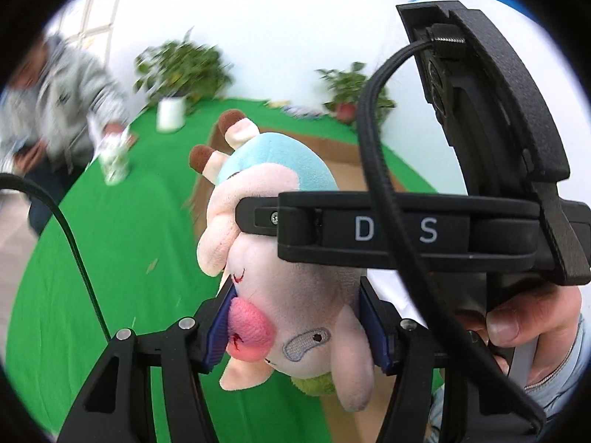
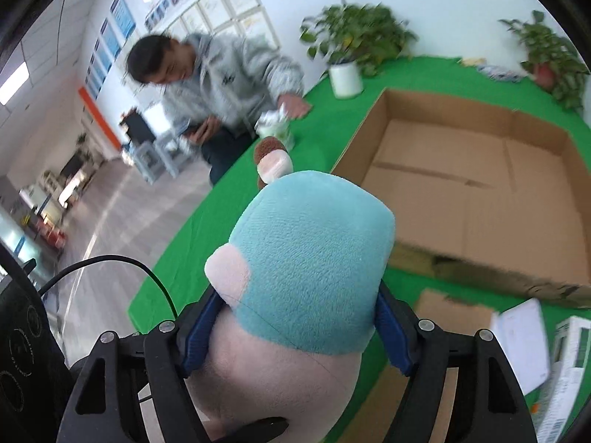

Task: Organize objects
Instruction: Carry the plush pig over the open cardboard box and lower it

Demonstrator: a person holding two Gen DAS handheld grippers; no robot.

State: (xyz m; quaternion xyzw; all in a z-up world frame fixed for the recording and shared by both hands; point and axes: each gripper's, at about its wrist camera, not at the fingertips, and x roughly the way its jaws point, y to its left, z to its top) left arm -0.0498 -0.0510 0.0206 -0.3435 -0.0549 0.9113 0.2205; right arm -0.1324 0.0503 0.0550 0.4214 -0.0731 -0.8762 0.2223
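Observation:
A pink plush pig in a light blue shirt (image 1: 284, 284) hangs upside down in the air, held by both grippers. My left gripper (image 1: 295, 326) is shut on its head, blue pads pressing either side. My right gripper (image 2: 295, 326) is shut on its body (image 2: 310, 258); that gripper's black body crosses the left wrist view (image 1: 406, 232), above the head. The toy's brown-tipped feet (image 2: 271, 155) point toward the open cardboard box (image 2: 476, 184) on the green table (image 2: 229, 214).
A person in a grey hoodie (image 2: 225, 77) leans over the table's left edge, hand by a small patterned object (image 2: 275, 125). Two potted plants (image 2: 351, 55) (image 2: 550, 59) stand at the back. Flat cardboard (image 2: 443, 332), papers and a white carton (image 2: 565, 365) lie at right.

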